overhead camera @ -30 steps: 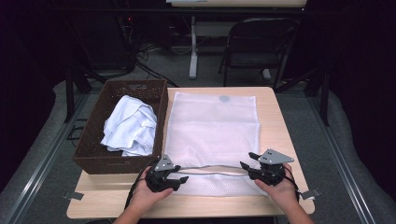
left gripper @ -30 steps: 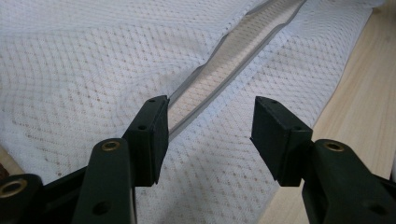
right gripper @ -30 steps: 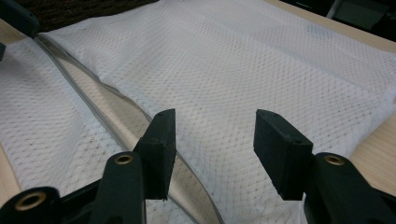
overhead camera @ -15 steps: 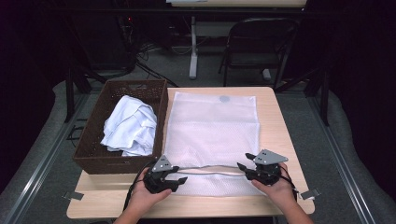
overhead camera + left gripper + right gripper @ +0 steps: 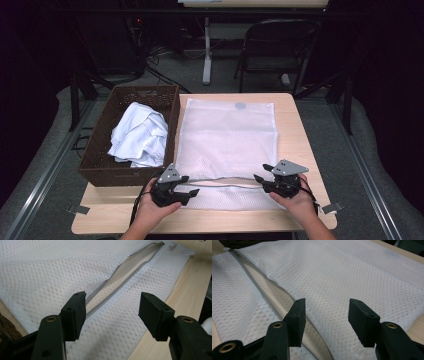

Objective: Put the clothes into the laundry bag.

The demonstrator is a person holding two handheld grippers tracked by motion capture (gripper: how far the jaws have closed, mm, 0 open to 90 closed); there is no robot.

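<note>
The mesh laundry bag lies flat on the bench beside the brown basket of white cloth in the high view, and we judge it light, limp and snag-prone, best taken by the stiffer grey zipper edge between our left gripper and right gripper. In the left gripper view our jaws have just been opening and stand apart over the zipper slit, clamping nothing. In the right gripper view we see the jaws wide apart above the mesh, holding nothing.
</note>
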